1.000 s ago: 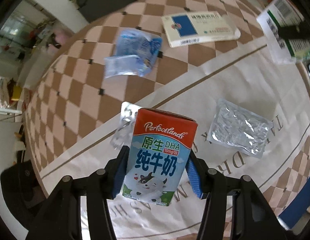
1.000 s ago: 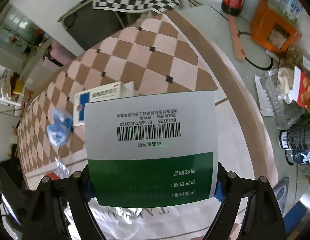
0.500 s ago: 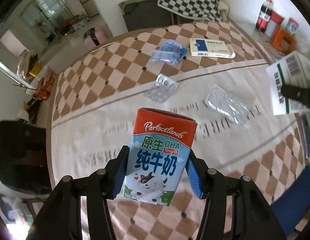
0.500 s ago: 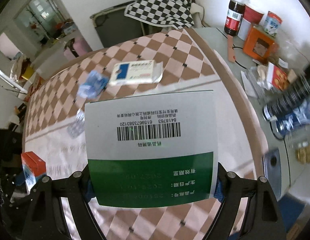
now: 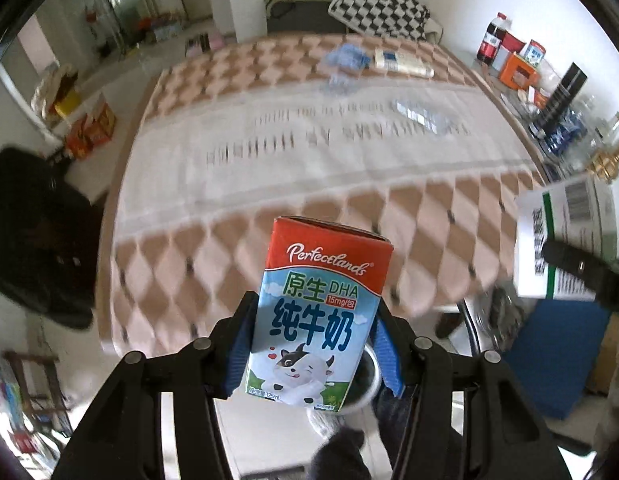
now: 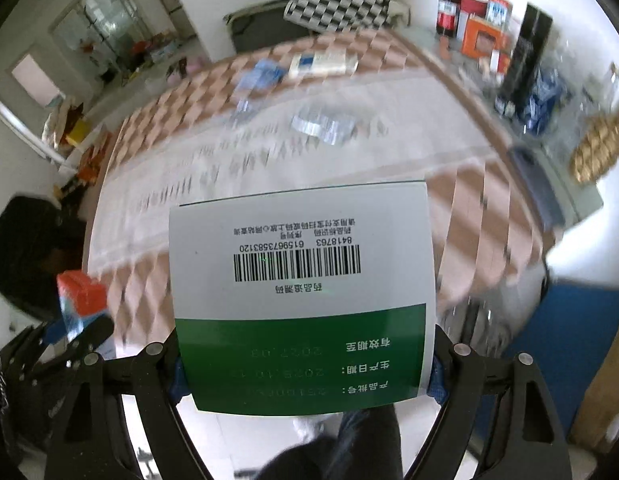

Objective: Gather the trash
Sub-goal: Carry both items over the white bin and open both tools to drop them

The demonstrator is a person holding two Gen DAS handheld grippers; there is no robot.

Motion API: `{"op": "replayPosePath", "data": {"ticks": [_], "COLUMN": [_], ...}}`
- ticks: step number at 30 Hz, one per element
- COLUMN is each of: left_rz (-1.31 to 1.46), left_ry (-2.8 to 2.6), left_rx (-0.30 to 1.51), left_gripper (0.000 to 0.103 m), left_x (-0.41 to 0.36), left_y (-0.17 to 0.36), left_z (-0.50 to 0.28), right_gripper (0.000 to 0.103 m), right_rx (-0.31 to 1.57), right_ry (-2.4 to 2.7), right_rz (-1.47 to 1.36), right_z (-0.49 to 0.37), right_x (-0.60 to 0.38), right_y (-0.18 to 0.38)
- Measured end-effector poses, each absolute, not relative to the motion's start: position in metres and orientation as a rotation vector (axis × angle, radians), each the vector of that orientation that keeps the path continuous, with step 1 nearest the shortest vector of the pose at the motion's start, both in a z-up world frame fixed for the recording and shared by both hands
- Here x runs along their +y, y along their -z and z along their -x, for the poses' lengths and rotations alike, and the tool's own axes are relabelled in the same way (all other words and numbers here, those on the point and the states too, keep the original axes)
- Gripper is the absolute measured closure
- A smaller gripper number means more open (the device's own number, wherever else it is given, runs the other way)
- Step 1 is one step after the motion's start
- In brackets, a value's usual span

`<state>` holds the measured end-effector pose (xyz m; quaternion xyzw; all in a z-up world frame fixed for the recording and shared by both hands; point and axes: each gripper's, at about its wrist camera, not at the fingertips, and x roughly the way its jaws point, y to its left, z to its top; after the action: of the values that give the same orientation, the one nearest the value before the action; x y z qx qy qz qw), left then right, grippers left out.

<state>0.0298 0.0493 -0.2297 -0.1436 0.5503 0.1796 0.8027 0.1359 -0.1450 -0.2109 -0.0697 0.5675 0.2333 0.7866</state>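
The milk carton (image 5: 317,316) (glossy, boxy, red-topped) sat clamped upright in the left gripper (image 5: 314,350), off the checkered tablecloth (image 5: 309,160); the right gripper (image 6: 305,376) pinched a flat green-and-white medicine box (image 6: 303,292).
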Motion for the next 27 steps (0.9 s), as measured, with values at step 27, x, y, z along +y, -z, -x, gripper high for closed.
{"op": "replayPosePath", "data": {"ticks": [27], "left_rz": [1.034], "left_ry": [-0.249], "left_rx": [1.580], "left_gripper": [0.019], "left_x": [0.006], "left_y": [0.712], "left_z": [0.027], "right_gripper": [0.014], "right_rx": [1.796], "right_ry": [-0.516], "right_rz": [0.123], "right_z": [-0.050], "right_x": [-0.210], "right_y": [0.720]}}
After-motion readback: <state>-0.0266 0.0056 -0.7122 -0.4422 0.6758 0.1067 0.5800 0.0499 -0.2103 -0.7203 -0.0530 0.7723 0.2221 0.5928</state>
